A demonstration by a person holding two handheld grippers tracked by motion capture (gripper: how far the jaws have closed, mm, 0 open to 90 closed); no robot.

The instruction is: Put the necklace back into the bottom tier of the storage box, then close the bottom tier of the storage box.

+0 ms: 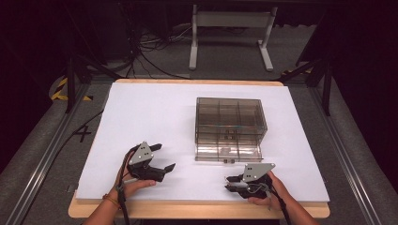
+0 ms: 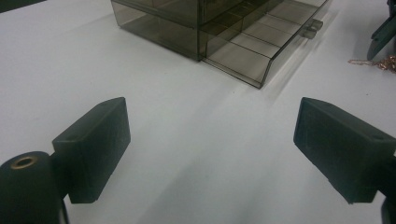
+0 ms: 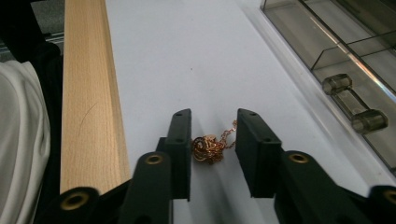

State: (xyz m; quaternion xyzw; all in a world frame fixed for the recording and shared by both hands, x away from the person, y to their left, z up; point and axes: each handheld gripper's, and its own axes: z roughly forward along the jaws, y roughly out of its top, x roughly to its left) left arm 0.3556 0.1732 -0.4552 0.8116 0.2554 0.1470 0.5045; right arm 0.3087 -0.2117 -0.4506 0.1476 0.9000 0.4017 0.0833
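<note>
A small heap of copper-coloured chain (image 3: 208,148) lies on the white table top (image 1: 150,117) near the front edge, to the right. My right gripper (image 3: 214,123) is open, one jaw on each side of the chain with a narrow gap left. In the high view the right gripper (image 1: 227,183) points left, in front of the smoky clear drawer box (image 1: 230,124). The box's bottom drawer (image 1: 228,153) is pulled out a little. My left gripper (image 1: 166,156) is wide open and empty over bare table left of the box. The chain (image 2: 376,63) also lies at the right edge of the left gripper view.
The drawer's clear handle (image 3: 355,102) sticks out towards the right gripper. The wooden table edge (image 3: 91,93) runs close beside the right gripper. A white sleeve (image 3: 21,140) is beyond that edge. The drawer's compartments (image 2: 261,46) look bare.
</note>
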